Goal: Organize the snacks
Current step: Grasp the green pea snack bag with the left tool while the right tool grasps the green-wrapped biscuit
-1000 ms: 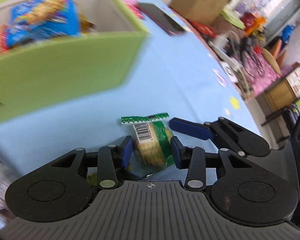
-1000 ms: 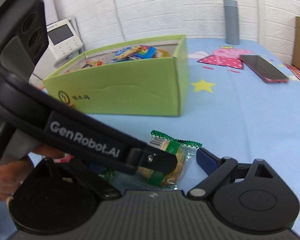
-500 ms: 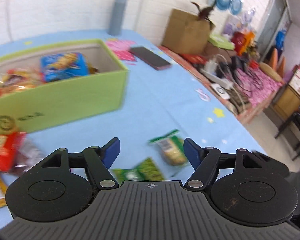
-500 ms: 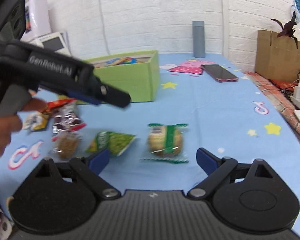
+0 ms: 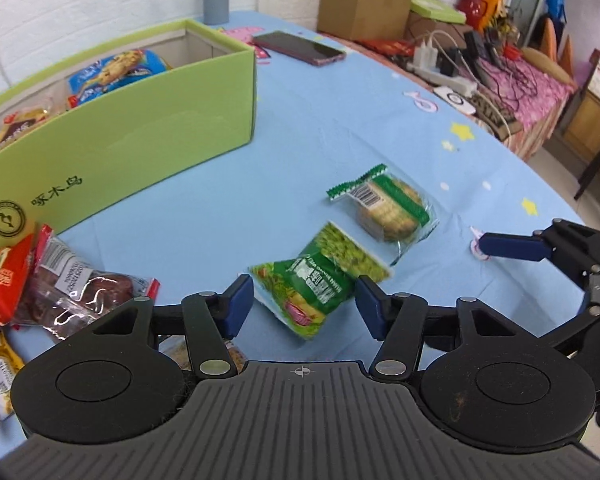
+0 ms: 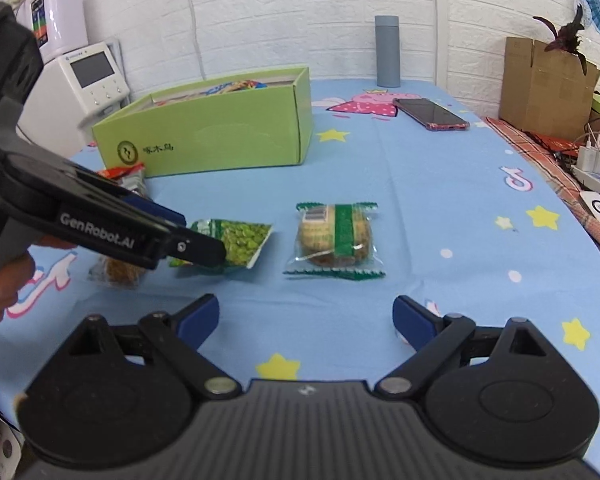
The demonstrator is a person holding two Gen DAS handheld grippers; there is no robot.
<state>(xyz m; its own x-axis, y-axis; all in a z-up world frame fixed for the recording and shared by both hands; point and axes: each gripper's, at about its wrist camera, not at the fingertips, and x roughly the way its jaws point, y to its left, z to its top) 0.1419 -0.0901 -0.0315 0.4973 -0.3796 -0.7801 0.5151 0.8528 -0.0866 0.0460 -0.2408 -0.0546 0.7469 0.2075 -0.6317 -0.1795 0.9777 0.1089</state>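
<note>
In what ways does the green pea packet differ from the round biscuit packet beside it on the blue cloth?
The green pea packet has a printed, mostly opaque green wrapper; the round biscuit packet is clear with one green band, so the biscuit shows. The pea packet lies between the fingers of the left tool; the biscuit packet lies clear of both tools. The pea packet is crumpled and angled, the biscuit packet flat. Both rest outside the green box.

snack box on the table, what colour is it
Lime green snack box with a round dark logo, clearest in the right wrist view.
</note>
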